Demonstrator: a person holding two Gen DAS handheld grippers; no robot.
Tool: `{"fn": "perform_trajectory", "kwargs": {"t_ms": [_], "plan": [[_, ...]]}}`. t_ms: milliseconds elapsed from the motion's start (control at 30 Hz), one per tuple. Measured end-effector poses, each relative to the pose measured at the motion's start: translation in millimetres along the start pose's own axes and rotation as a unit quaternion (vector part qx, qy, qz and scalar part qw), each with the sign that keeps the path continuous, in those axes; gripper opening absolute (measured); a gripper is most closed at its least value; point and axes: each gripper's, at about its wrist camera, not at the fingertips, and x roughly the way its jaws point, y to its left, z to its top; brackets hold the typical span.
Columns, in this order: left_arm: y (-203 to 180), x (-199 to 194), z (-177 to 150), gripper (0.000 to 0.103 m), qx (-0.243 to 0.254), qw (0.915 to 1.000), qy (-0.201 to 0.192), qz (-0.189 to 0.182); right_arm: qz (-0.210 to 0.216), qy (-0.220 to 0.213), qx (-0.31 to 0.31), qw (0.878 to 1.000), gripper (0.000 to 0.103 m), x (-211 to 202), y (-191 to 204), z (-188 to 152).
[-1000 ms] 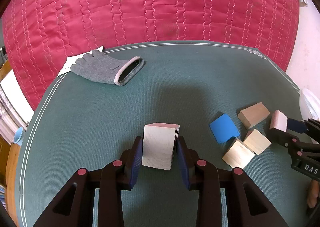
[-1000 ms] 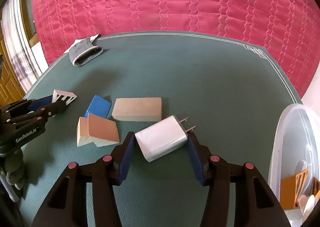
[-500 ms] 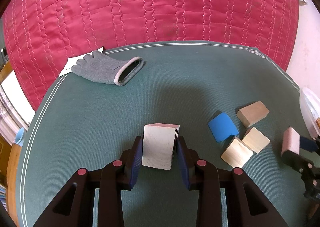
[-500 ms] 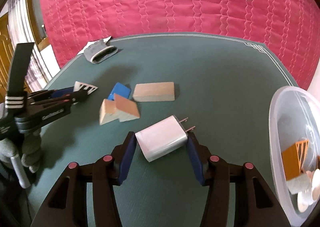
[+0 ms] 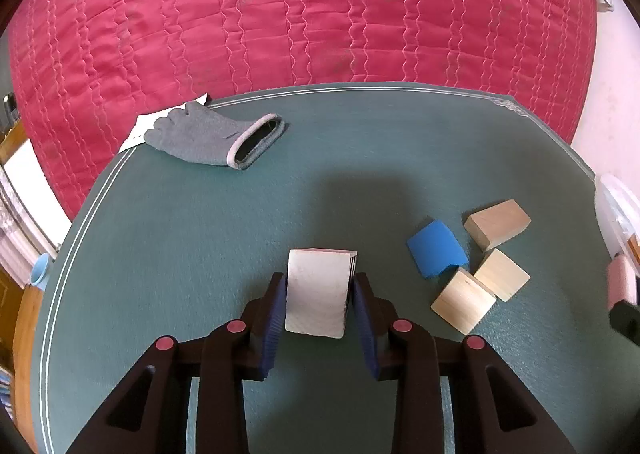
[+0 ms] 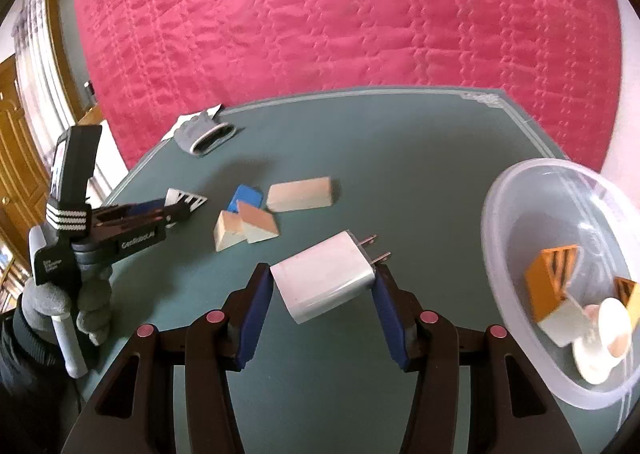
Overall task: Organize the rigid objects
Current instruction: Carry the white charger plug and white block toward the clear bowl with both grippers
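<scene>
My left gripper is shut on a white block with a striped side, held above the green table mat. It also shows in the right wrist view, far left. My right gripper is shut on a white plug charger with two prongs pointing right. A clear plastic bowl at the right holds orange striped blocks and pale pieces. On the mat lie a blue block and three wooden blocks.
A grey glove lies on a white paper at the mat's far left corner. A red quilted cover rises behind the table. The bowl rim shows at the right edge of the left wrist view.
My right gripper has lifted and swung right with the charger, bringing the bowl well into view. My left gripper has held still with its block.
</scene>
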Motion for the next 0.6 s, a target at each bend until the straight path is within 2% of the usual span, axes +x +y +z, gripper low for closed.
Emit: {"fn": "perform_trajectory", "kwargs": {"t_ms": [433,600], "plan": [[-7.5,-9.9,-7.3,0.031,-0.001,1.0000,-0.006,-0.003,-0.067,-0.050,0.040,0.996,0.052,-39.0,-45.2,-2.0],[-7.6,-11.2,-9.7,0.031,-0.006,1.0000,-0.006,-0.002,-0.105,-0.079,0.067,0.989,0.052,-58.8,-70.7,-1.4]]}}
